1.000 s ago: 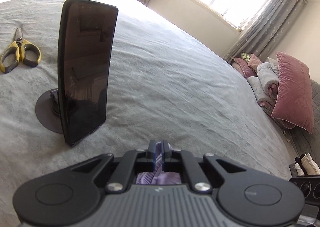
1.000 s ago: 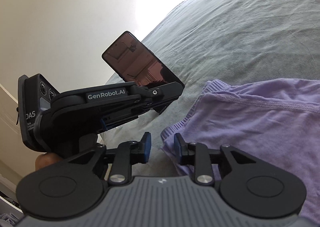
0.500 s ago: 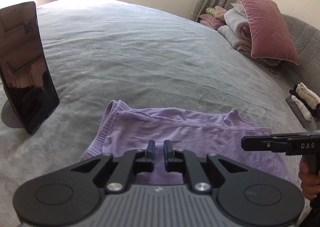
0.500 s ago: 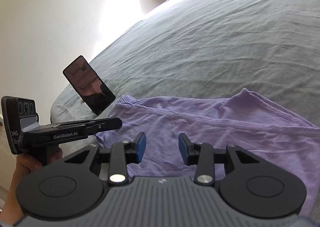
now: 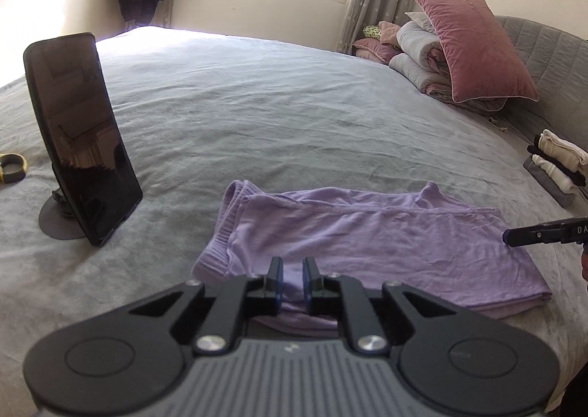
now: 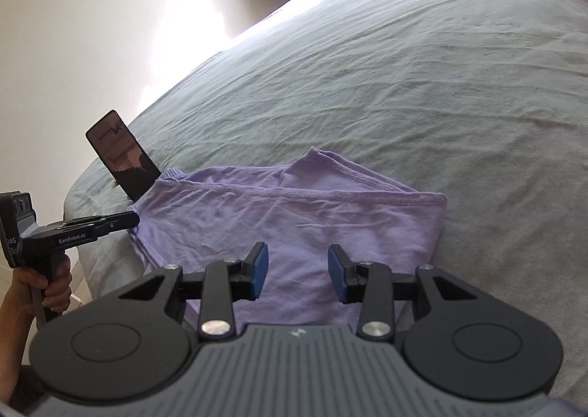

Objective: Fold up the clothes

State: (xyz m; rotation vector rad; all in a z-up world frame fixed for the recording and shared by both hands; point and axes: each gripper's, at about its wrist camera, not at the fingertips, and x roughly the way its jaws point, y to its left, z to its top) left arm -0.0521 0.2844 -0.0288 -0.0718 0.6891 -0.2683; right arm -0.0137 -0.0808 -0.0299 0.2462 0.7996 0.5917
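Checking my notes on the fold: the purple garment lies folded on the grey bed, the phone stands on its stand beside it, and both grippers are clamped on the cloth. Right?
Not quite. Neither gripper is clamped: the left wrist view shows the left gripper with a gap between its fingers, and the right wrist view shows the right gripper wide open above the purple garment. The garment lies folded on the grey bed, the phone beside it.

The right gripper (image 6: 297,271) hangs over the near part of a folded purple garment (image 6: 294,225), fingers set wide apart with nothing between them. The garment lies flat on a grey bed cover (image 6: 404,86). At left, a hand (image 6: 40,288) holds the left gripper (image 6: 134,220), whose tip is at the garment's left edge. A dark phone (image 6: 123,159) stands tilted behind that edge.
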